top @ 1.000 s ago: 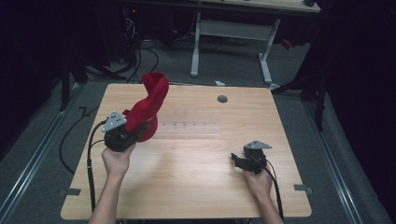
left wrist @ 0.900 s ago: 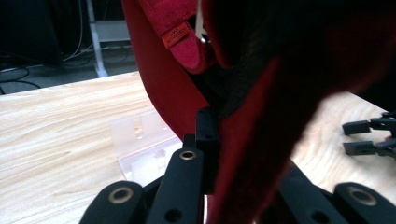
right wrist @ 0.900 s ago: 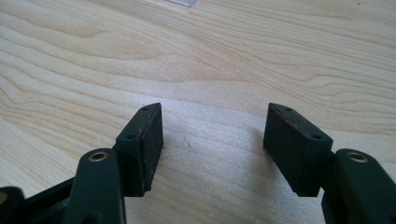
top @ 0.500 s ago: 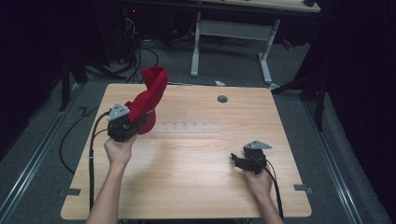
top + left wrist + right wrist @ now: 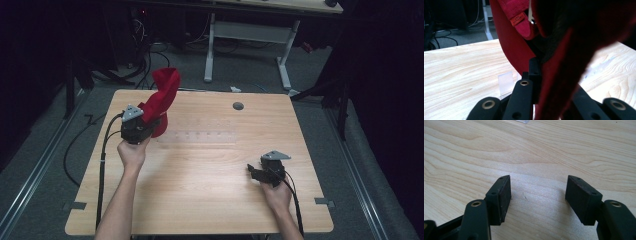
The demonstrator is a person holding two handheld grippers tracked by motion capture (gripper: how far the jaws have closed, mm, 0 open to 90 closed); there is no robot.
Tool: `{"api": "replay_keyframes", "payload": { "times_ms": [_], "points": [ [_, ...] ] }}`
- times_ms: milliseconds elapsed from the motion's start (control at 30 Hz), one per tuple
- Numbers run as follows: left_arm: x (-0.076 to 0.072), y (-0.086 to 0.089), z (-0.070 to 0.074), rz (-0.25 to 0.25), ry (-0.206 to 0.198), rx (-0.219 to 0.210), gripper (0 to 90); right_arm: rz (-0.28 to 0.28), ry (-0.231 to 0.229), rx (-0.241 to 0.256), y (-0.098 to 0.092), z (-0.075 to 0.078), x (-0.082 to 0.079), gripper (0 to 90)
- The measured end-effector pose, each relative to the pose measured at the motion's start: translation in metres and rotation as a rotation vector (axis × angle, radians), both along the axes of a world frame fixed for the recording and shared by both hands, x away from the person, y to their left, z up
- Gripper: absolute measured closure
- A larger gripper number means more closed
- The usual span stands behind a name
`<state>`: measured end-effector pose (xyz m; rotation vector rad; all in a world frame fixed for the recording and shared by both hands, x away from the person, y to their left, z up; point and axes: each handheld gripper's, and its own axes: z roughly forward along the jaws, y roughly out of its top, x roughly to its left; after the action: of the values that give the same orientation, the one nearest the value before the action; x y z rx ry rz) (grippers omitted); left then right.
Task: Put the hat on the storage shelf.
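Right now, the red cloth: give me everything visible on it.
The red cloth looks like soft, towel-like fabric with a small orange-red sewn tag near a hem. It is bunched and twisted, lifted off the wooden table at the far left, rising above the left gripper, whose jaws are clamped on its lower part. Nothing else touches it.

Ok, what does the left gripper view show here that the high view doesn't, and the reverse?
Left gripper view alone: a small orange sewn label on the red fabric garment, and a clear tape piece close up. High view alone: both hands, the open right gripper low over the wood, a round grey grommet, and the floor. Shared: the left gripper shut on the red fabric garment, above the light wooden table.
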<state>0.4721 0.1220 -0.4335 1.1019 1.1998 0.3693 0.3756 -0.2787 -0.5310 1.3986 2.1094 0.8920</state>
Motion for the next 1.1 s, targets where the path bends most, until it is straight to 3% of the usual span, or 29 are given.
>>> {"api": "replay_keyframes", "payload": {
  "times_ms": [567, 1100],
  "points": [
    [0.012, -0.007, -0.015, 0.029, 0.0, 0.027, 85.2, -0.001, 0.0, 0.0, 0.0, 0.0, 0.0, 37.5],
    [0.012, -0.017, -0.018, 0.059, -0.01, 0.05, 85.1, 0.001, 0.0, 0.001, 0.0, 0.0, -0.001, 37.4]
  ]
}}
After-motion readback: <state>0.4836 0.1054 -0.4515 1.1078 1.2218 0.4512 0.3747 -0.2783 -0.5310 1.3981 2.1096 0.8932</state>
